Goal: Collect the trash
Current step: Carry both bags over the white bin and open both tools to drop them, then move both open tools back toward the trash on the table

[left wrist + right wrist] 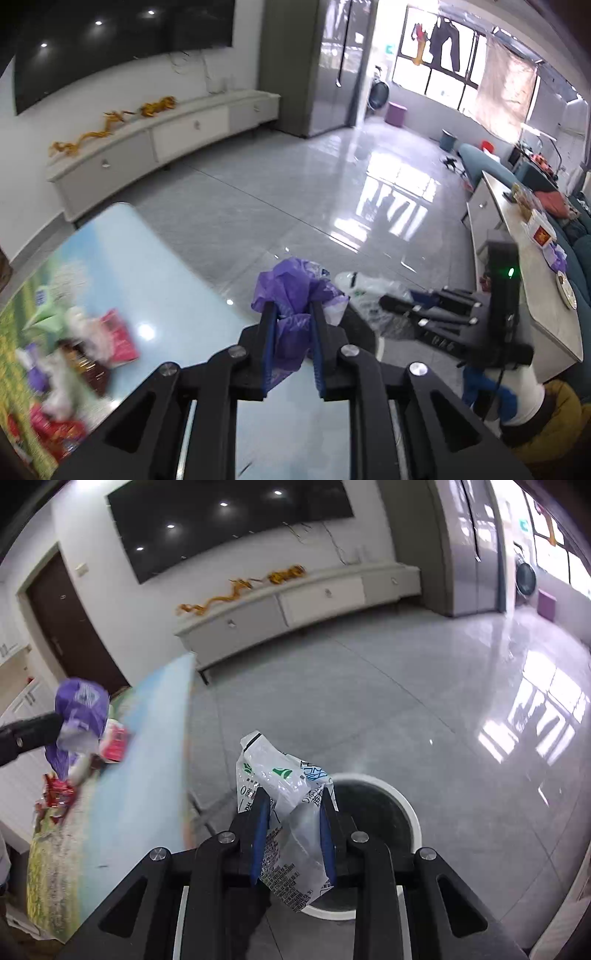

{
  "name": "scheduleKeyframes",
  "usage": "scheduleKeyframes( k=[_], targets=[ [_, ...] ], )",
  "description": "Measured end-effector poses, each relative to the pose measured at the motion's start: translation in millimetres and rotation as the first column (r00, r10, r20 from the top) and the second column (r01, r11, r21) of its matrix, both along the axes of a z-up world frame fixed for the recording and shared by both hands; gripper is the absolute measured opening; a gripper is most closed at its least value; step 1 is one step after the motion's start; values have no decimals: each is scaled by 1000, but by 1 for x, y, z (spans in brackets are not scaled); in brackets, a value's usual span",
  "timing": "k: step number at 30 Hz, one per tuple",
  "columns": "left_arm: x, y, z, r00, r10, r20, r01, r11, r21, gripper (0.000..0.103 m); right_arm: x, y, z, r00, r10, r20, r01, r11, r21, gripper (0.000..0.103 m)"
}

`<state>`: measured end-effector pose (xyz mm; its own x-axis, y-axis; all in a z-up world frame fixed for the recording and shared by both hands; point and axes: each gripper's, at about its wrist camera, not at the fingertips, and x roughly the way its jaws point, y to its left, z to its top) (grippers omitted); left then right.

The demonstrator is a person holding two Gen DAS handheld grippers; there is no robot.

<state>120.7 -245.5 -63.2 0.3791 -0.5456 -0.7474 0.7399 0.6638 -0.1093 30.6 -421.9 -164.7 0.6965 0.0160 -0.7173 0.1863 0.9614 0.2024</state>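
My left gripper (293, 310) is shut on a crumpled purple wrapper (291, 291) and holds it above the right edge of the light-blue table (166, 280). It also shows in the right wrist view (83, 709), with the left gripper's finger (29, 731) on it. My right gripper (295, 801) is shut on a clear and white plastic wrapper (280, 779), held over the floor just left of a white-rimmed trash bin (373, 808). A heap of red, white and purple wrappers (74, 350) lies on the table's left side; it also shows in the right wrist view (62, 794).
A long white TV cabinet (159, 136) stands along the far wall under a black TV (122, 40). A white counter (532, 266) with boxes and a plate is on the right. The glossy tiled floor (314, 184) lies between.
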Motion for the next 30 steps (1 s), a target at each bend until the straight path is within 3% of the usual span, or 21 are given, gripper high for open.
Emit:
scheduleKeyframes(
  k=[4,6,8,9,10,15,19,21,30],
  targets=[
    [21,-61,-39,993,-54,-109,57,998,22,21,13,-30,-41,997,-37,-66,41,998,55,27],
    [26,-79,-57,983,-77,-164,82,996,25,28,19,-43,-58,994,-46,-95,54,996,77,28],
    [32,-94,-75,977,-81,-195,90,995,37,46,24,-54,-74,991,-54,-123,67,992,103,30],
    [34,-99,-82,975,-82,-207,91,995,39,49,26,-58,-80,989,-56,-136,71,992,108,34],
    [37,-101,-86,973,-81,-216,91,995,39,50,30,-61,-87,987,-58,-153,75,991,107,38],
    [48,-94,-93,969,-54,-242,65,997,39,50,37,-62,-101,977,-57,-208,79,992,99,41],
    [49,-79,-74,982,-11,-188,14,1000,15,50,27,-56,-85,979,-64,-192,80,994,77,42],
    [43,-64,-57,993,26,-118,-29,999,-19,50,25,-55,-74,985,-59,-163,70,996,63,42],
    [-5,14,-13,997,40,63,-38,999,-29,50,-8,-11,15,999,-47,18,47,999,-25,42]
  ],
)
